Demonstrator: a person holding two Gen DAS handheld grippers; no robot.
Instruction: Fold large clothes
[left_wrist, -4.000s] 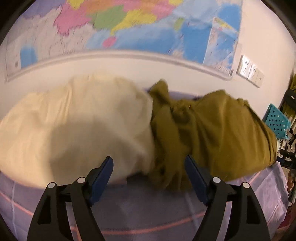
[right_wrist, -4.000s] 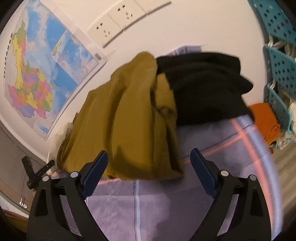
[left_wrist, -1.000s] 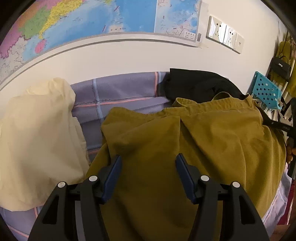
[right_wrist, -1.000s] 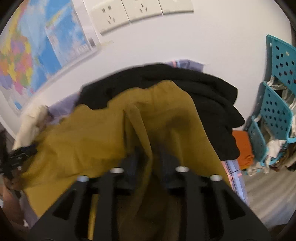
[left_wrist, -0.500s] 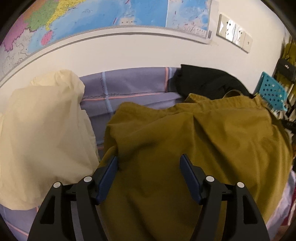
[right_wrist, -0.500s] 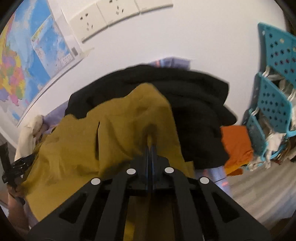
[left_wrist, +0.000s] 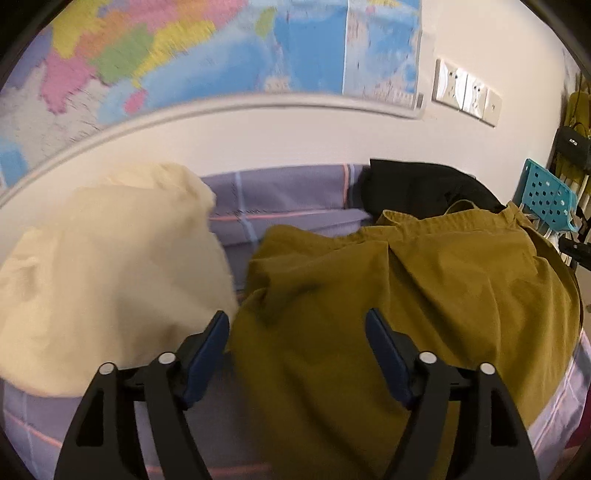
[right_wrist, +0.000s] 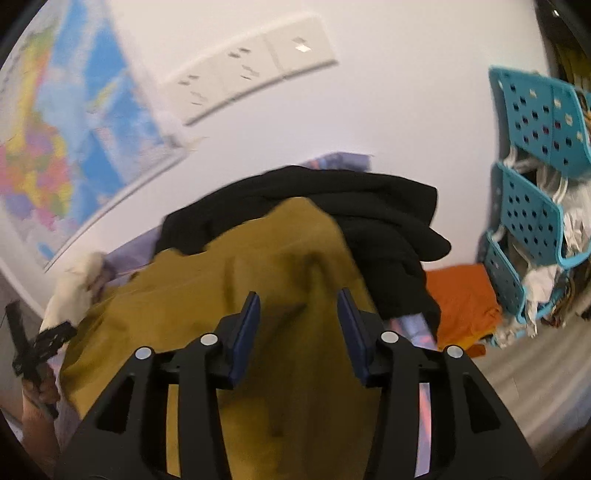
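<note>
An olive-mustard cotton garment (left_wrist: 406, 295) lies spread, apparently unfolded, on the lilac checked sheet (left_wrist: 280, 195); left gripper (left_wrist: 297, 350) and right gripper (right_wrist: 298, 325), jaws just opening, hover empty.

A lived-in home room is shown: a coloured wall map (left_wrist: 207, 55) is pinned at eleven o'clock, wall sockets (left_wrist: 467, 96) are seen at two o'clock, a checked lilac bedsheet (left_wrist: 288, 199) is spread below, and teal perforated baskets (right_wrist: 532, 206) stuffed with laundry are stacked at three o'clock.
</note>
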